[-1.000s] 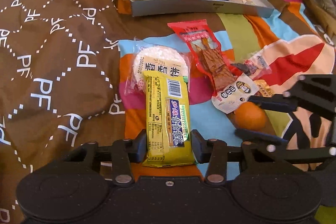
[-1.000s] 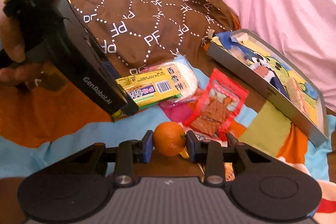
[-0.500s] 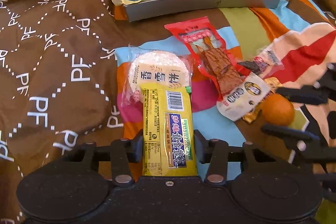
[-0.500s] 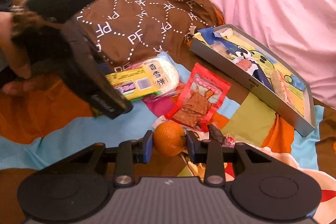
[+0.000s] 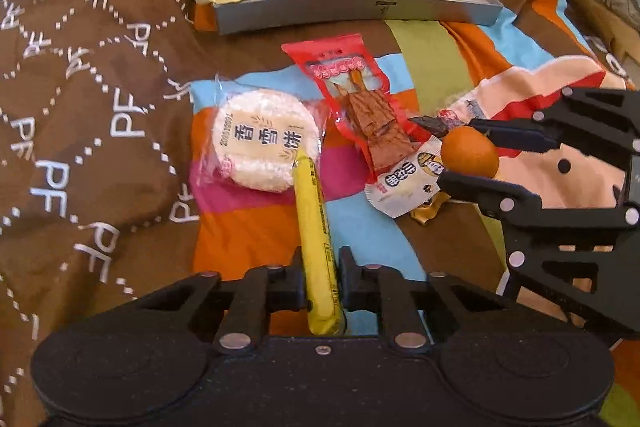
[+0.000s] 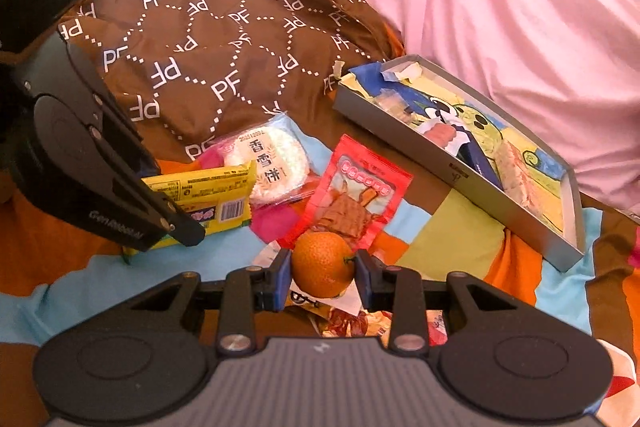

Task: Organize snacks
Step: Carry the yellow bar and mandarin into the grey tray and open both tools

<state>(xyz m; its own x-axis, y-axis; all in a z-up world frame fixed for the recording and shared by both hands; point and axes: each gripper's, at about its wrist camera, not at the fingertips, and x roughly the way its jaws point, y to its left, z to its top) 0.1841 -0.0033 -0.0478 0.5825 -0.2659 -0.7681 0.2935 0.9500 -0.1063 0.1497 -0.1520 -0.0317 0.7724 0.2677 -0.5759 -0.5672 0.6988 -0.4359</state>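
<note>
A yellow biscuit packet point(image 5: 316, 239) is being held on edge between the closed fingers of the left gripper point(image 5: 320, 279), its long axis running straight ahead toward the shallow grey box point(image 5: 360, 13) across the patchwork blanket point(image 5: 432, 67), while the right gripper point(image 6: 323, 279) is clamping a small orange point(image 6: 323, 263) from both sides, just above a scatter of wrappers. The box, already holding a few snacks, is lying ahead of both grippers, its near wall facing the left one and its long side angling away to the right of the orange. A round rice cracker pack point(image 5: 262, 141) and a red jerky pouch point(image 5: 360, 103) are lying between the grippers and the box; both loads probably need lifting over them and the box wall. Open room inside the box appears greatest at its right end.
</note>
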